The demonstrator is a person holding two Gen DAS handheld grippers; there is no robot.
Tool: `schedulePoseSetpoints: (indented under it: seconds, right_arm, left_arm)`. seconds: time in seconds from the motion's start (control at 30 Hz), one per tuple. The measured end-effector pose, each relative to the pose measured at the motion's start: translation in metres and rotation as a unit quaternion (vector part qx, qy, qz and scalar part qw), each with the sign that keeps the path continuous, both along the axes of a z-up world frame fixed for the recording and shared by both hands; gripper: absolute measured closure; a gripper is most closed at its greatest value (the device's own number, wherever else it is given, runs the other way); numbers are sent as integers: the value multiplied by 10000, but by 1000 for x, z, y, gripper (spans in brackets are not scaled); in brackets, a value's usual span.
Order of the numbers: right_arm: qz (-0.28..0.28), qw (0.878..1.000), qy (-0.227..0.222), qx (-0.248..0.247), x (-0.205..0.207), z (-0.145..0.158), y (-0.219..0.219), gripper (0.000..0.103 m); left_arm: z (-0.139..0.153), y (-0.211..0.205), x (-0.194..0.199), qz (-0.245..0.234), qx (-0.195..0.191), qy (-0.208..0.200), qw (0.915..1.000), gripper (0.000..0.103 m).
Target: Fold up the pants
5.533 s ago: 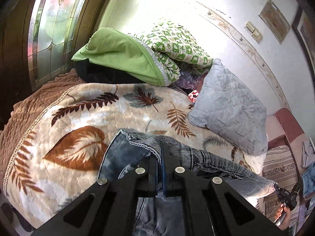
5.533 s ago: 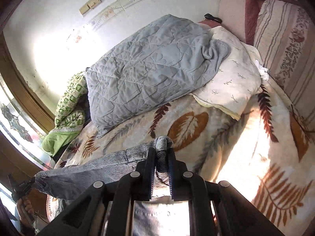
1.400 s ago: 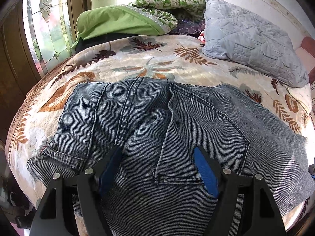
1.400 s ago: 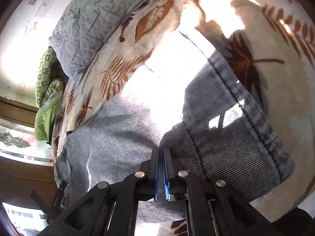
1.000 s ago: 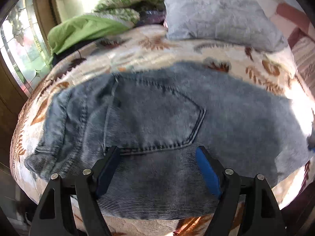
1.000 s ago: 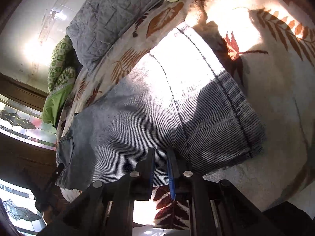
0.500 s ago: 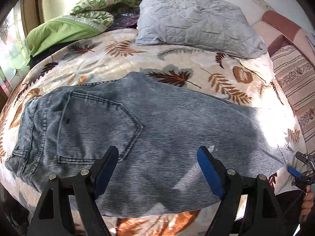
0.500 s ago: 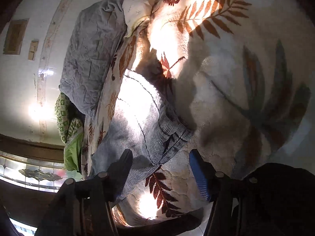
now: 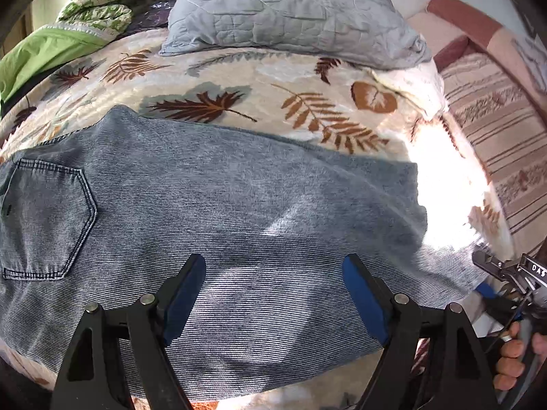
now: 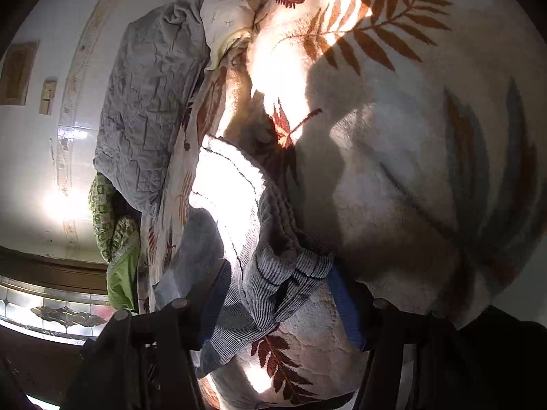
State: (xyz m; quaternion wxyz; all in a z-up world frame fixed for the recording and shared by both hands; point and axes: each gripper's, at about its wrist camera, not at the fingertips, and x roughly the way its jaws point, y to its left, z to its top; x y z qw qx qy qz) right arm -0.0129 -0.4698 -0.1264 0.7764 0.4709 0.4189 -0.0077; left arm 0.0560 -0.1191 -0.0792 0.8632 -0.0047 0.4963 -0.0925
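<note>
Grey-blue denim pants [image 9: 239, 212] lie flat, folded lengthwise.

Both wrist views look steeply down, close, sharing the pants [image 9: 239, 212].

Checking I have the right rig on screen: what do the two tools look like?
Left tool: two black plastic fingers with cut-outs, silver rivets and blue pads. Right tool: same black build with blue pads; white lettering on its body, seen from the left wrist view.

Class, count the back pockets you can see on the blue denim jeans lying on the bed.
1. A stitched denim back pocket shows at the left end of the blue jeans; another may be folded underneath.
</note>
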Motion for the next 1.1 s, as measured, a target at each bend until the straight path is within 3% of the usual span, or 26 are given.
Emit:
schedulePoseSetpoints:
  seconds: [0.03, 0.07, 0.1, 0.17, 0.23, 0.3, 0.37, 0.43, 0.5, 0.63, 0.7, 0.83, 0.97, 1.1]
  right_arm:
    - [43, 9998, 76, -166, 2, 1, 2, 71]
    - [83, 9996, 135, -226, 4, -1, 3, 73]
    - [147, 9991, 158, -369, 5, 0, 5, 74]
    - [243, 9968, 132, -755, 6, 7, 11, 74]
    - [310, 9939, 116, -1050, 7, 12, 18, 75]
    - [358, 9920, 85, -1210, 8, 17, 21, 75]
    - [428, 9893, 57, -1397, 8, 23, 26, 77]
    - [495, 9862, -23, -1580, 8, 35, 32, 77]
    - [578, 9814, -188, -1819, 7, 53, 42, 78]
    - [888, 9664, -572, -2342, 9, 90, 75, 78]
    - [1088, 9578, -816, -2531, 9, 108, 99, 78]
    - [1595, 9386, -1274, -2781, 14, 133, 161, 79]
    - [2240, 9185, -1544, -2871, 19, 132, 232, 79]
    - [2958, 9000, -1508, -2823, 23, 102, 299, 79]
  left_arm:
    - [-9, -7, 2, -24, 464, 84, 9989, 21]
    - [-17, -13, 2, -151, 817, 163, 9964, 20]
    - [-14, -15, -2, -242, 937, -42, 9953, 19]
    - [-6, -15, -5, -267, 1017, -57, 9944, 19]
    - [7, -10, -10, -259, 748, -230, 9966, 19]
    - [10, -10, -12, -262, 870, -350, 9952, 19]
    - [-14, -18, -5, -531, 1185, 130, 9914, 19]
    - [-20, -12, -4, -511, 1024, -68, 9934, 15]
    - [-16, -8, -3, -469, 841, 7, 9954, 18]
    - [-2, 13, -4, -233, 286, 43, 9993, 50]
    - [8, 37, -6, 9, -121, -10, 9999, 50]
    - [25, 89, -16, 519, -423, -199, 9976, 50]
    - [37, 143, -32, 1066, -575, -417, 9918, 50]
    - [43, 184, -42, 1533, -629, -468, 9851, 50]
